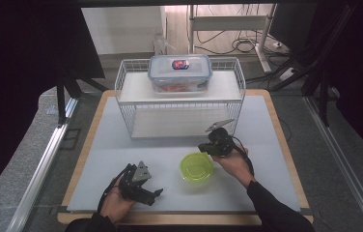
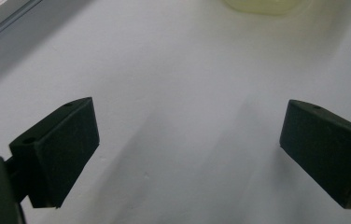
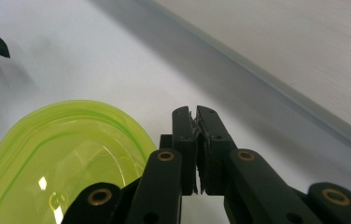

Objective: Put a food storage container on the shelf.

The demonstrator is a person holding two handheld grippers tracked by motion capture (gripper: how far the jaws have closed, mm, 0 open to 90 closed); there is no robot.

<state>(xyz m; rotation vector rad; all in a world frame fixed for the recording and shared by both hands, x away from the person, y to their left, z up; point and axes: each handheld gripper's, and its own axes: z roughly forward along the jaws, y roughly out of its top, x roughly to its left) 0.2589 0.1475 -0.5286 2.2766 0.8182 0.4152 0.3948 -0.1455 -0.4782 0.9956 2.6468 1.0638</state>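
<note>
Right gripper (image 1: pixel 202 146) is sitting right of centre in the high view, just beside the upper right rim of the green bowl (image 1: pixel 196 166), jaws pressed together with nothing between them. In the right gripper view the same gripper (image 3: pixel 197 112) is showing its two black jaws meeting at the tips over bare white mat, and the bowl (image 3: pixel 57 158) is filling the lower left of that frame, just beside the jaws; touching or not, I cannot tell. Bowl is resting upright on the white mat (image 1: pixel 121 145), centre-bottom of the high view, in front of the wire rack. Left gripper (image 1: pixel 158 192) is lying low in the lower left of the high view, held in the person's left hand (image 1: pixel 117 200), jaws standing wide apart and holding nothing, well apart from the bowl. Left gripper view: the gripper (image 2: pixel 190 140) is looking over bare mat, one jaw at lower left, the other at right edge, and a pale sliver of the bowl (image 2: pixel 262 4) is peeking in at the top edge. Wire rack (image 1: pixel 179 96) is standing at the upper centre of the high view, with a clear lidded box (image 1: pixel 180 72) sitting on its top shelf. Right hand (image 1: pixel 235 164) is coming in from the lower right, dark sleeve behind it.
</note>
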